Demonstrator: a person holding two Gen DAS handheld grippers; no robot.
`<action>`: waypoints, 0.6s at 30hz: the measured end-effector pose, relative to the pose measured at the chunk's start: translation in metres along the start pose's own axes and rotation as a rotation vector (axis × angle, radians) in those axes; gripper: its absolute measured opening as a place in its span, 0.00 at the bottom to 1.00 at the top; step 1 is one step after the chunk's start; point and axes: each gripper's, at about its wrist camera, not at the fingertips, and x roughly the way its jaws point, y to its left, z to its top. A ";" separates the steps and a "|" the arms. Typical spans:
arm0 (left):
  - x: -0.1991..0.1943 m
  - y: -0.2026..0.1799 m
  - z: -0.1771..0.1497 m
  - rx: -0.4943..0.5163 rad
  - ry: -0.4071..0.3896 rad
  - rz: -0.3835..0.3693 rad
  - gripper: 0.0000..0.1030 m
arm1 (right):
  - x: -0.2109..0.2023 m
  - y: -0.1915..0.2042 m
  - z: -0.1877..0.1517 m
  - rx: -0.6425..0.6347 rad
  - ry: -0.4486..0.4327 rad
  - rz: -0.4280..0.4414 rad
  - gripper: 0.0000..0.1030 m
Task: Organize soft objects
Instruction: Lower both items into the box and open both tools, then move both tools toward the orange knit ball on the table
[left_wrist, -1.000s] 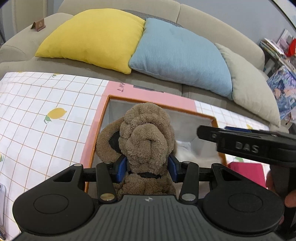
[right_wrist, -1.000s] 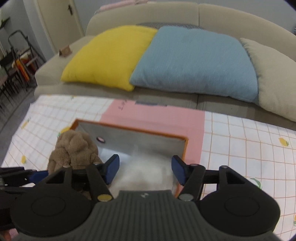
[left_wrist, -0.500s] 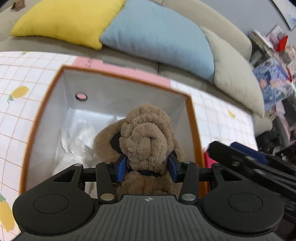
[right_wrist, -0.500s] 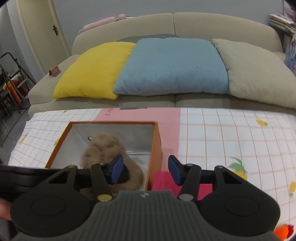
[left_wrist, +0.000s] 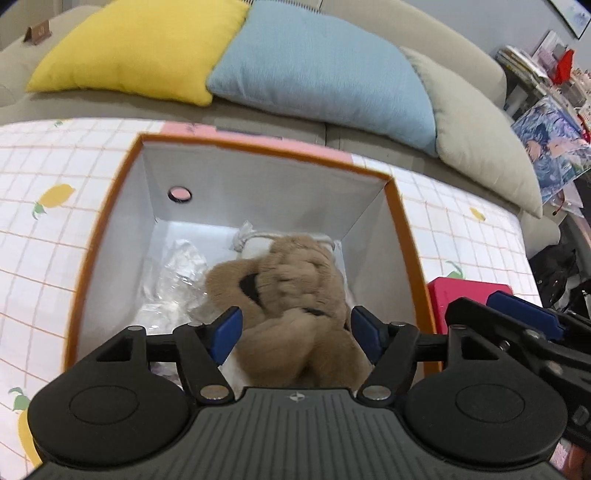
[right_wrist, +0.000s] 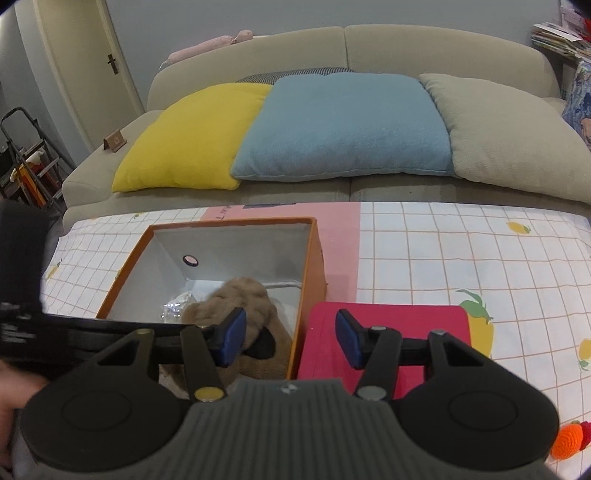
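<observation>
Checked cloth (right_wrist: 461, 258) with lemon prints over the whole tabletop, a pink strip running toward the far edge. Toward the left edge, orange box (right_wrist: 310, 266) with pale inner walls, open at the top. Inside it, crinkled clear plastic (left_wrist: 177, 273) at the left and brown plush dog (left_wrist: 295, 288) lying toward the right wall, on the box floor. Left hand-held gripper (left_wrist: 295, 332) over the near rim of the box, blue pads (left_wrist: 225, 334) spreading apart, clear of the dog's flanks though the dog lies between them. Just right of the box, touching its outer wall, red flat case (right_wrist: 436, 325) near the front edge. Right hand-held gripper (right_wrist: 290, 338) above the seam between box and case, pads parted, nothing clamped. At the front right corner, orange crocheted piece (right_wrist: 567, 439), only partly seen. Beyond the far edge, beige sofa (right_wrist: 424, 48) bearing yellow cushion (right_wrist: 192, 136), blue cushion (right_wrist: 343, 125), grey cushion (right_wrist: 506, 133).
</observation>
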 end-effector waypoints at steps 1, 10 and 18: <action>-0.005 -0.001 -0.001 0.003 -0.011 -0.004 0.78 | -0.002 -0.001 0.000 -0.001 -0.006 -0.002 0.52; -0.060 -0.014 -0.018 0.044 -0.140 -0.036 0.78 | -0.031 -0.003 -0.009 -0.019 -0.045 -0.002 0.53; -0.093 -0.025 -0.049 0.077 -0.198 -0.040 0.78 | -0.071 0.000 -0.033 -0.097 -0.088 -0.014 0.55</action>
